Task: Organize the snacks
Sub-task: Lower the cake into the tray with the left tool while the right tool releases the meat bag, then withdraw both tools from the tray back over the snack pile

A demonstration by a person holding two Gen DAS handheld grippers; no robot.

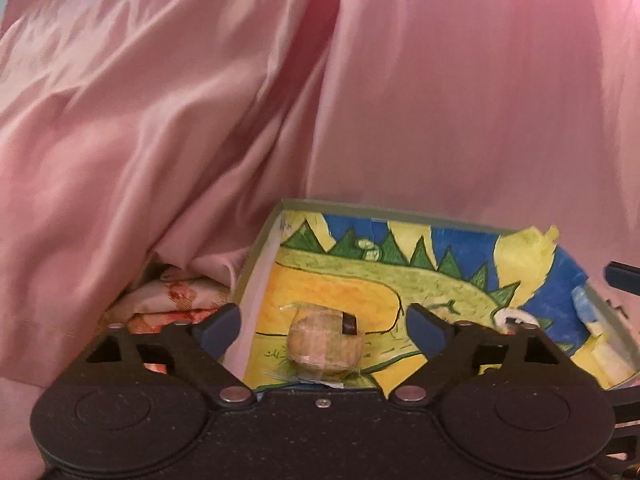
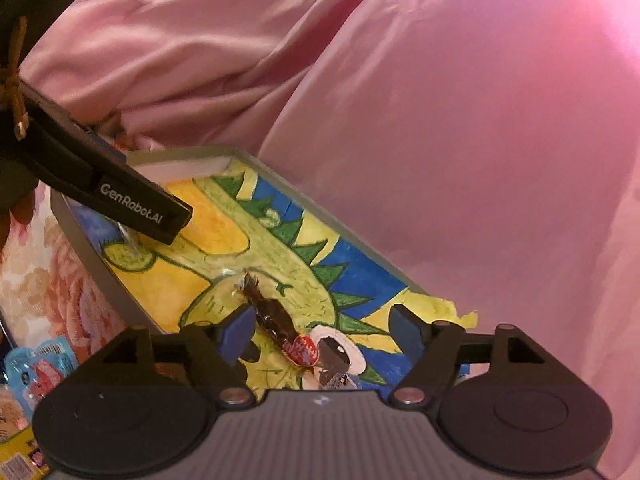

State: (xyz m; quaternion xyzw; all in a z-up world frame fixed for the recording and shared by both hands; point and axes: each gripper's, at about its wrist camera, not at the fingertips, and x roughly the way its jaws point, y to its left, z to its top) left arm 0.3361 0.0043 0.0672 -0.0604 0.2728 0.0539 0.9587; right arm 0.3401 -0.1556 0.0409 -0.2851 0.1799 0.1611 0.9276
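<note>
Backdrop: pink satin fabric (image 1: 360, 80) fills the field beyond both pairs of jaws in both wrist views.

Receptacle: a shallow grey-rimmed tray (image 1: 256, 248), lined with a painted sheet showing a green spiked creature on yellow and blue, lies directly ahead of and beneath both grippers. It serves as the collection point for the snacks.

Left gripper (image 1: 324, 324): jaws released and standing wide, neither pad touching anything. A round clear-wrapped biscuit (image 1: 325, 346) rests on the tray liner between the jaws, near the gripper body and apart from both pads. In the right wrist view the left gripper appears as a black bar (image 2: 132, 204) reaching over the tray's far-left corner.

Right gripper (image 2: 320, 334): jaws released. A dark twist-wrapped candy (image 2: 280, 330) with a red end lies on the liner between the jaws, just beside the left pad; contact with that pad cannot be confirmed from this angle.

Remaining stock: a blue packet (image 2: 38, 372) lies outside the tray, to the left of the right gripper's body.

Step in hand: deposit. Both items appear set down in the tray.

Next move: withdraw each gripper clear of the tray without dragging its item, then direct one gripper toward the blue packet outside the rim.
</note>
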